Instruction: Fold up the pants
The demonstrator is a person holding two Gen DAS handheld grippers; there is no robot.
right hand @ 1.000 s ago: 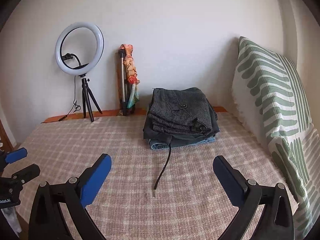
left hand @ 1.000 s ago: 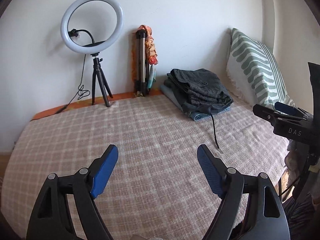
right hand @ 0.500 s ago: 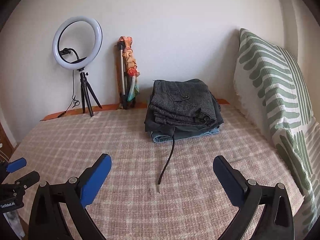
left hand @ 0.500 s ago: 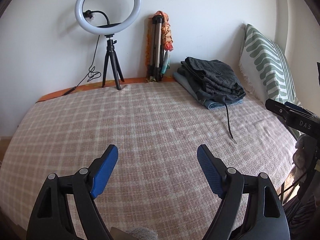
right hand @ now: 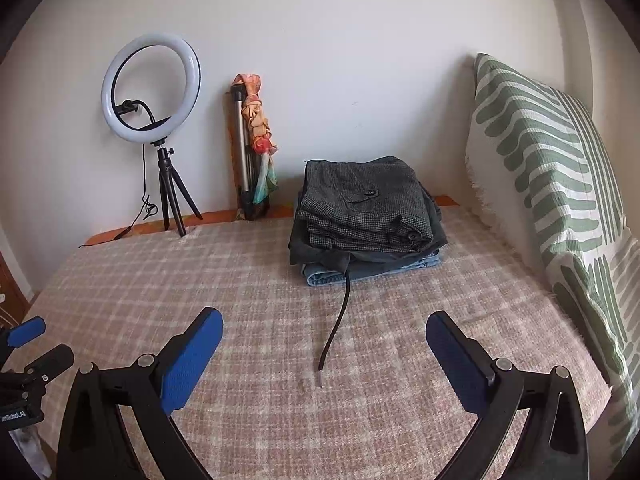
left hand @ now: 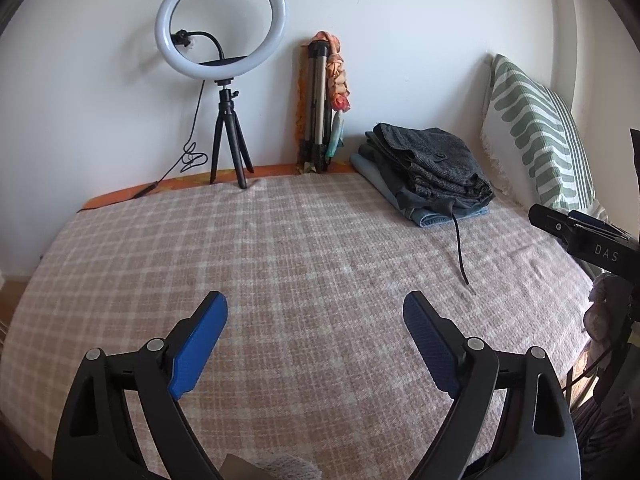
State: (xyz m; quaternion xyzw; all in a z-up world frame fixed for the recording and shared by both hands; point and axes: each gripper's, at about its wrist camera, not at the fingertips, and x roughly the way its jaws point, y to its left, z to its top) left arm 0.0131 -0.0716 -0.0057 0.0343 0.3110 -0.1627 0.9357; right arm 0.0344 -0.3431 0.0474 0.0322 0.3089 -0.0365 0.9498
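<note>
My left tongs [left hand: 315, 308] hang over the checked blanket [left hand: 280, 248] that covers the bed, well short of the stack of folded pants [left hand: 432, 172]; their jaws are opening, the blue pads stand wide apart and only bare blanket lies between them. My right tongs [right hand: 324, 326] are spread just as wide over the same blanket, nearer the stack, and they hold nothing either. The stack sits at the far side of the bed close to the wall: a dark grey tweed pair with a buttoned pocket lies on top, darker cloth under it, and a blue denim pair at the bottom. A black drawstring [right hand: 338, 320] trails out of the stack toward me across the blanket, and its tip lies between my right tongs' pads without touching them. Just right of the stack a green-and-white striped pillow [right hand: 552, 184] leans upright. Left of the stack a folded tripod [right hand: 246, 160] with a bright scarf tied to it leans on the wall, and farther left of that a ring light [right hand: 152, 88] stands on its small black tripod.
</note>
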